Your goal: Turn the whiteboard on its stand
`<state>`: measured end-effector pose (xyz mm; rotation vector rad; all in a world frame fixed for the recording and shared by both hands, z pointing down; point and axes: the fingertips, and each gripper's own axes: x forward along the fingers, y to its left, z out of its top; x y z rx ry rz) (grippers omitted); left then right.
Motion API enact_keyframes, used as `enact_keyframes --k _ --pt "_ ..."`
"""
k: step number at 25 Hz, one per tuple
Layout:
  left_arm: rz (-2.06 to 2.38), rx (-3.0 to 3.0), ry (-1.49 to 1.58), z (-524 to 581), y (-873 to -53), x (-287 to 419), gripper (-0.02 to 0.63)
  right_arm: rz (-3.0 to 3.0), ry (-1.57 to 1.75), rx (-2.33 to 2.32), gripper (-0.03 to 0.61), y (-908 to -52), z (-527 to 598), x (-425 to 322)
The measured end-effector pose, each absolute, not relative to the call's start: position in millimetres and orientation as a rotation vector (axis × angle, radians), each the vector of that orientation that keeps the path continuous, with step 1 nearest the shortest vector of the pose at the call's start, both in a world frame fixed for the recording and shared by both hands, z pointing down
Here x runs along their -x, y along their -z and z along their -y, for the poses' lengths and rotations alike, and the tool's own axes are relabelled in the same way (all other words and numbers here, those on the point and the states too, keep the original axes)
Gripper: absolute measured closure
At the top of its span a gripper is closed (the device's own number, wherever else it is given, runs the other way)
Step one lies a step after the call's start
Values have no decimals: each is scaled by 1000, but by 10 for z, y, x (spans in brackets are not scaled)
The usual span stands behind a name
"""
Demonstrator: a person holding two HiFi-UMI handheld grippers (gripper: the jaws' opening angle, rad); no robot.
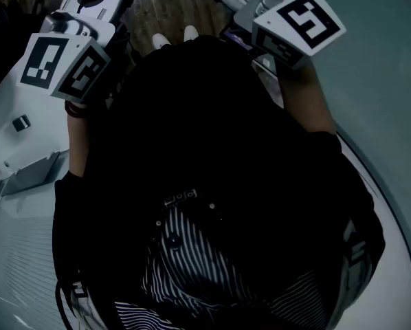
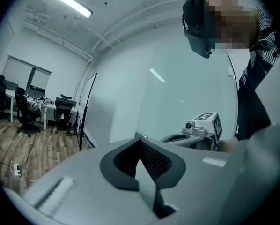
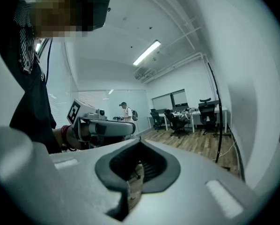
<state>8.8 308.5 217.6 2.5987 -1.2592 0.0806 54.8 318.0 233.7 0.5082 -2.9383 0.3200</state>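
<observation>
The whiteboard [image 2: 187, 78] is a wide pale glossy panel that fills the space ahead in the left gripper view. It also shows at the right edge of the right gripper view as a pale surface [image 3: 254, 78] with a thin black stand pole [image 3: 216, 111] beside it. My left gripper [image 2: 141, 142] is shut with nothing between its jaws and hangs in the air short of the board. My right gripper [image 3: 139, 143] is also shut and empty. In the head view both grippers are held out in front of the person's dark clothing, the left marker cube [image 1: 64, 60] and the right marker cube [image 1: 298, 26] level with each other.
A white ledge or tray [image 1: 27, 170] with a small grey block [image 1: 21, 123] runs along the left. Office chairs and desks [image 2: 27, 109] stand on the wooden floor behind. A person [image 3: 126, 111] stands far back in the room. A cable and socket strip [image 2: 16, 168] lie on the floor.
</observation>
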Motion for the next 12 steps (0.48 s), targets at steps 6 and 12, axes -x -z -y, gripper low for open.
enact_keyframes --k 6,12 --pt "1172 -2624 -51 -3107 -2169 -160 614 2935 -334 -490 578 -2385 -3189 -567" --pt "1171 -2637 -40 -2877 -2170 -495 612 2922 -256 -544 578 -2421 -3069 -811"
